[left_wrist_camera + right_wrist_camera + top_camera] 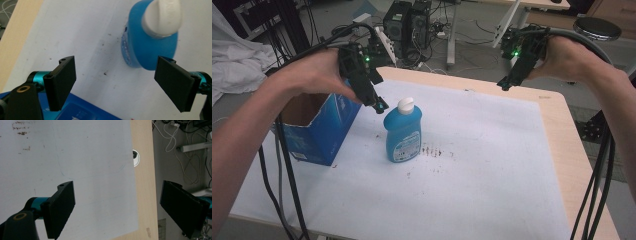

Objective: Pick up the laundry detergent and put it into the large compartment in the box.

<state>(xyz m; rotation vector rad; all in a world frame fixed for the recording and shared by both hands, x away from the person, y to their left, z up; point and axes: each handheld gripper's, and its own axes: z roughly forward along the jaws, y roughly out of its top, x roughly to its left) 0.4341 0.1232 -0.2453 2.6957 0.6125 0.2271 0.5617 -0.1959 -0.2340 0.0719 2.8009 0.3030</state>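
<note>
- The blue bottle [403,132] stands upright left of the centre in the high view, on the white sheet [492,170]. It is smooth plastic with rounded shoulders, a white cap [406,105] and a pale label; the writing is too small to read.
- The left gripper [379,106] hangs just above and left of the cap, its jaws wide apart and holding nothing. In the left gripper view the bottle [150,45] is at the upper right, not between the pads.
- The blue cardboard box [319,132] stands open at the left; its print is not readable.
- The right gripper [503,85] is at the upper right, jaws spread, empty.
- The wooden table [574,150] shows a light edge around the sheet.
- Brown stains [432,151] lie beside the bottle.
</note>
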